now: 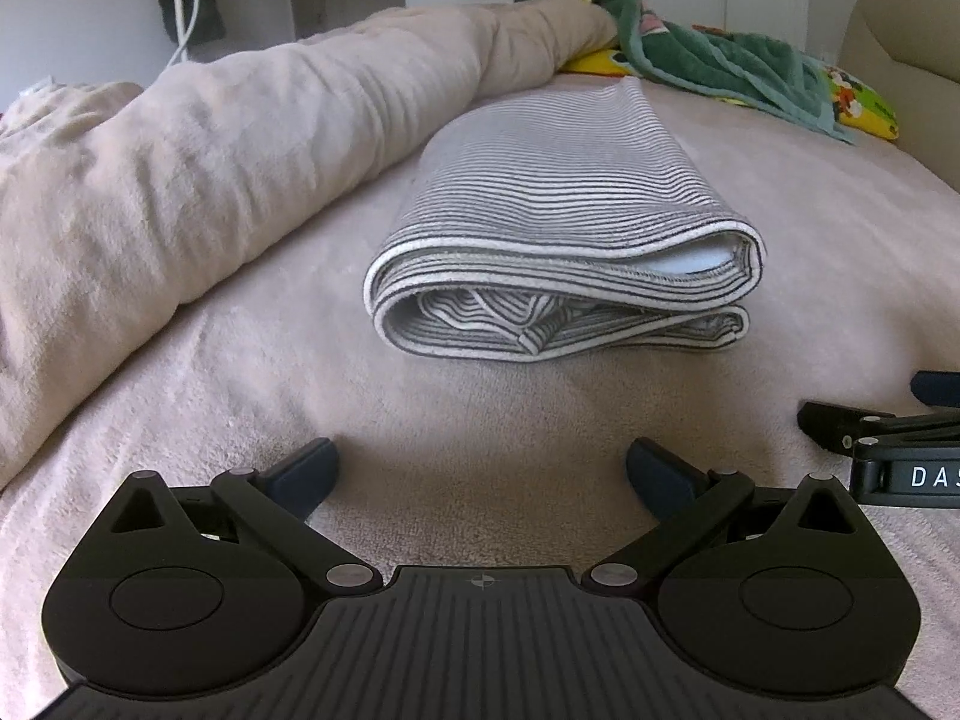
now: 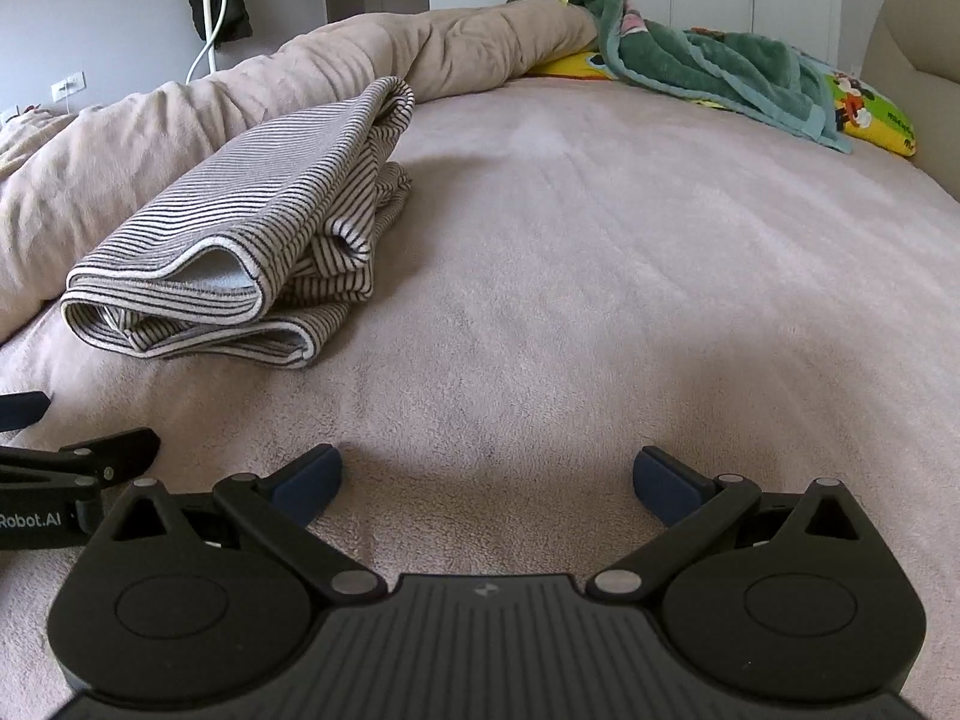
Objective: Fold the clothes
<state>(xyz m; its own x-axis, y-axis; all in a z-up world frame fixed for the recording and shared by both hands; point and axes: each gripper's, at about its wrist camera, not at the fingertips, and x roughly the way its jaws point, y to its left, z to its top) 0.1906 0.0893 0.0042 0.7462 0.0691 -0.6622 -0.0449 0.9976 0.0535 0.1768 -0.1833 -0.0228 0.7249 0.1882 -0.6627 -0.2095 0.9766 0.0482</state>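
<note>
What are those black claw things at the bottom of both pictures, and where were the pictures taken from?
They are hand-held tongs, one in each of a person's hands, each with a camera looking forward along its two fingers. One picture comes from the left tongs, the other from the right tongs. Both are open and hold nothing. Each view also catches the other tongs at its edge. Ahead, on the bed, lies a folded striped garment. Behind it are a bunched beige duvet, a green blanket and a yellow pillow.
</note>
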